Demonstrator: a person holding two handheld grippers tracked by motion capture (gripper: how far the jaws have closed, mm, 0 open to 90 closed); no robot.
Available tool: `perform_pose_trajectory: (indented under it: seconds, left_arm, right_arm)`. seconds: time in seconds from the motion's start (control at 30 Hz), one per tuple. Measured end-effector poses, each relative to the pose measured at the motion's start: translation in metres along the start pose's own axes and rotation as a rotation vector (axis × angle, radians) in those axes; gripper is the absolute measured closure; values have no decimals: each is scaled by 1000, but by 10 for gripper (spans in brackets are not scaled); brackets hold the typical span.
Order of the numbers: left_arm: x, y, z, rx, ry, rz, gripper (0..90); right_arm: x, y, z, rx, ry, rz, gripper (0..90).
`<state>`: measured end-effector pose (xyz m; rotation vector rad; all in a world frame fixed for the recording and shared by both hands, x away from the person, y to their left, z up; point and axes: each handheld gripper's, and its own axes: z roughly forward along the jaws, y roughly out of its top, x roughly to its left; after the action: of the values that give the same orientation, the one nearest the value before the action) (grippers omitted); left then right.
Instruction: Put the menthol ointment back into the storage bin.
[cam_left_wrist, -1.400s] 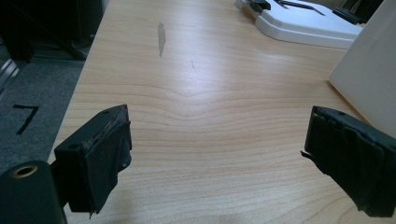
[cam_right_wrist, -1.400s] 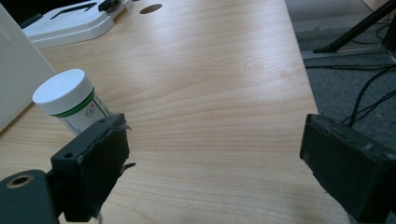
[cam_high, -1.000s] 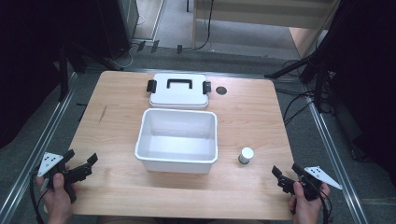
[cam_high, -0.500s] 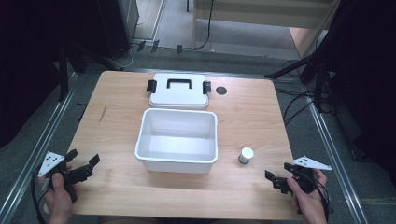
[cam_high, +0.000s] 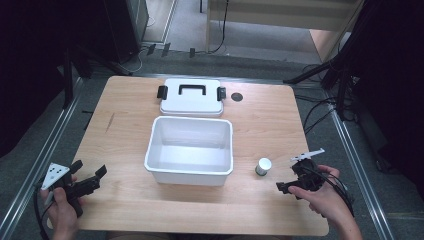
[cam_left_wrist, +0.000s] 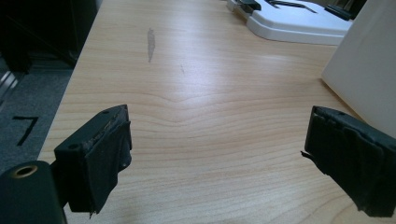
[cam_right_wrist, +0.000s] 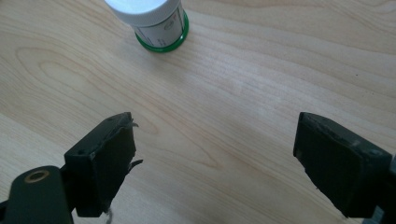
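Observation:
A small jar with a white cap and green base stands on the wooden table, just right of an open white bin. My right gripper hovers low over the table at the front right, a short way from the jar. In the right gripper view the jar stands ahead and to the left of my right gripper, whose jaws are open; they have just been closing a little with nothing between them. At the front left, my left gripper is open over bare wood.
The bin's white lid with a black handle and clips lies flat behind the bin. A small black round mark is beside the lid. In the left gripper view the bin wall rises at right. Metal rails run along both table sides.
My right gripper has risen and moved left from the table's right edge toward the jar. The left gripper, bin, lid and jar have stayed put.

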<state>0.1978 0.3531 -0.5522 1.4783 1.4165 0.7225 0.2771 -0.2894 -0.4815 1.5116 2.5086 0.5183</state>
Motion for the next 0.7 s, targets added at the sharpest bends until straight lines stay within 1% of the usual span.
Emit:
perform_pose_trajectory:
  seconds: [0.03, 0.1, 0.13, 0.17, 0.23, 0.27, 0.3, 0.37, 0.4, 0.43, 0.47, 0.57, 0.6, 0.63, 0.7]
  left_arm:
    - [0, 0, 0, 1, 4, -1, 82]
    - [-1, 0, 1, 6, 12, 3, 82]
    - [-2, 0, 1, 12, 23, 8, 82]
    - [-2, 0, 1, 12, 23, 8, 82]
    - [-2, 1, 2, 16, 25, 10, 82]
    - [-3, 1, 3, 25, 33, 11, 82]
    - [-3, 1, 3, 25, 33, 11, 82]
    - [-3, 1, 3, 30, 33, 14, 82]
    - [-3, 1, 4, 31, 36, 14, 82]
    - [-3, 1, 4, 33, 37, 16, 82]
    - [-3, 2, 4, 38, 37, 20, 82]
    - [-4, 2, 5, 42, 38, 20, 82]
    - [-4, 2, 5, 43, 37, 21, 82]
    - [-4, 2, 5, 43, 37, 21, 82]
    - [-4, 2, 5, 44, 35, 19, 82]
  right_arm:
    - [0, 0, 0, 0, 0, 0, 131]
    - [4, 7, 1, 51, -22, -28, 135]
    - [9, 13, 1, 98, -17, -50, 135]
    - [9, 13, 1, 98, -17, -50, 135]
    - [14, 20, 2, 130, -16, -75, 135]
    - [18, 26, 3, 164, -18, -94, 136]
    - [18, 26, 3, 164, -18, -94, 136]
    - [21, 31, 5, 191, -24, -97, 136]
    - [25, 37, 7, 210, -40, -111, 145]
    - [25, 37, 7, 210, -40, -111, 145]
    - [28, 42, 10, 232, -56, -128, 154]
    - [31, 47, 11, 246, -61, -129, 161]
    - [34, 52, 11, 254, -56, -140, 162]
    - [34, 52, 11, 254, -56, -140, 162]
    - [37, 59, 12, 256, -60, -154, 165]
